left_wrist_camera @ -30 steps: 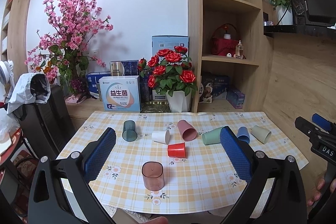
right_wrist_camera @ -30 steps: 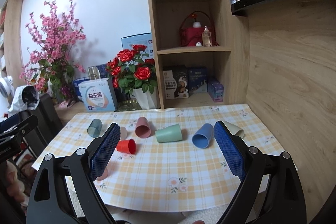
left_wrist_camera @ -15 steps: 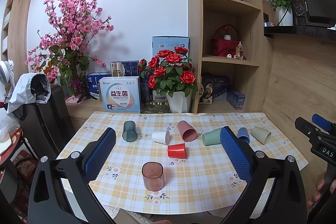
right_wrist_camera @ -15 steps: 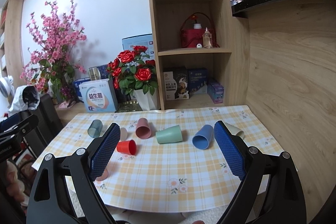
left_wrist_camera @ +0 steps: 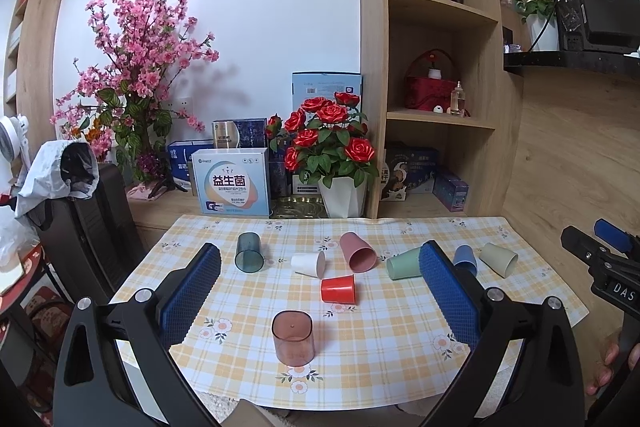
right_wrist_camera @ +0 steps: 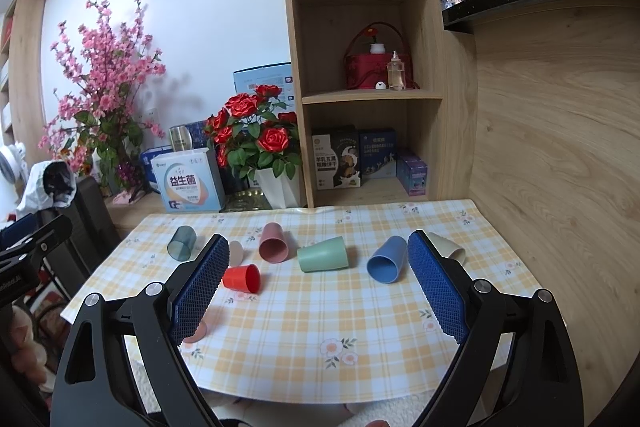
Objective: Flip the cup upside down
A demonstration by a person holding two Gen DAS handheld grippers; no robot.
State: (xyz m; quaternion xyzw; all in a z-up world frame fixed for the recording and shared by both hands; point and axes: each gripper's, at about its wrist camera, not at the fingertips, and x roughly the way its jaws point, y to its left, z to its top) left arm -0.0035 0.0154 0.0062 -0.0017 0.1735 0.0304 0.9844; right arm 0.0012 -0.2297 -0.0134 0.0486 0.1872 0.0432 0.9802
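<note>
Several plastic cups lie on their sides on a checked tablecloth (left_wrist_camera: 380,339): a dark teal cup (left_wrist_camera: 249,252), a white cup (left_wrist_camera: 308,263), a pink cup (left_wrist_camera: 357,252), a red cup (left_wrist_camera: 338,289), a green cup (left_wrist_camera: 403,263), a blue cup (left_wrist_camera: 465,259) and a beige cup (left_wrist_camera: 499,258). A translucent brown cup (left_wrist_camera: 293,337) stands base up near the front edge. My left gripper (left_wrist_camera: 318,267) is open and empty, held above the front of the table. My right gripper (right_wrist_camera: 314,255) is open and empty, over the green cup (right_wrist_camera: 323,254) and blue cup (right_wrist_camera: 386,265).
A white pot of red roses (left_wrist_camera: 342,163) and a light blue box (left_wrist_camera: 230,187) stand on the ledge behind the table. A wooden shelf unit (left_wrist_camera: 436,67) rises at the back right. A black chair (left_wrist_camera: 80,211) stands at the left. A wooden wall (right_wrist_camera: 560,147) borders the right.
</note>
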